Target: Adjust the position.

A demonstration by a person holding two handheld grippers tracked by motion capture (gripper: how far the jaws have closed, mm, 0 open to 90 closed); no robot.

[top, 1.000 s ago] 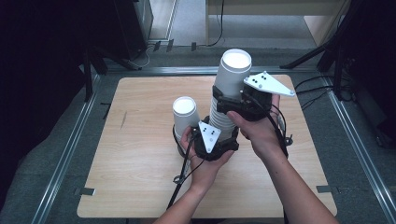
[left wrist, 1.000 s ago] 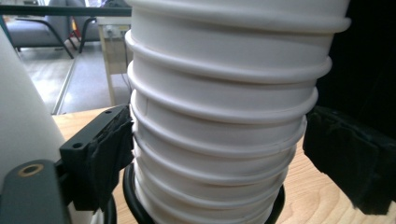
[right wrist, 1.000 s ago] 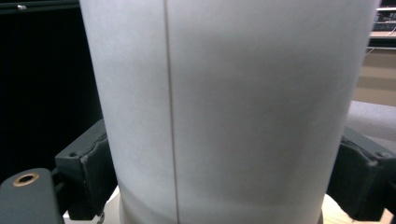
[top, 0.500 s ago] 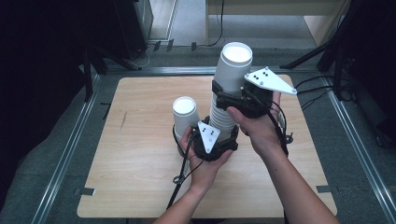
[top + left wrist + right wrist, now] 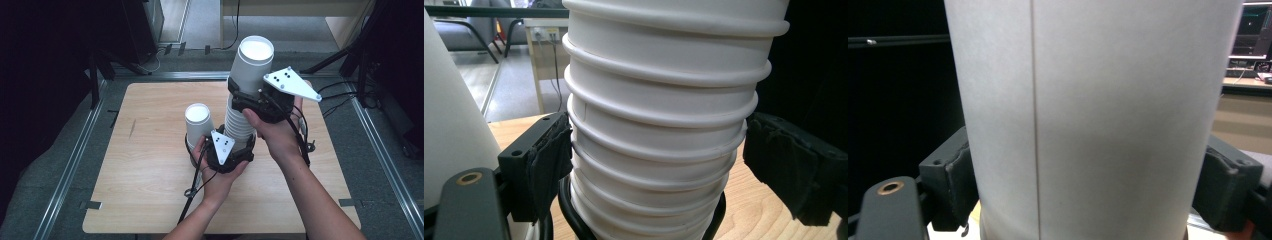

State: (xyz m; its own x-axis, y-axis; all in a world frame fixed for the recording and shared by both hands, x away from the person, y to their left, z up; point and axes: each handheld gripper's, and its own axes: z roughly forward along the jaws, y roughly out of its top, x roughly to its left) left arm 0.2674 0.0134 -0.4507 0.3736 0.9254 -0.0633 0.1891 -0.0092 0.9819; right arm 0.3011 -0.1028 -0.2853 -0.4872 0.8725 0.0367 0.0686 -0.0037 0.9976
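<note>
With the right gripper (image 5: 250,102) just closing its jaws onto the top cup (image 5: 252,62) and the left gripper (image 5: 235,150) closing in around, left pad touching, the cup stack (image 5: 237,122), separation is in hand; next, a straight upward pull.

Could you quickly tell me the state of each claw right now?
Left claw: closing around the stack of cups; left pad touches, right pad stands apart.
Right claw: closed on the top cup.
</note>
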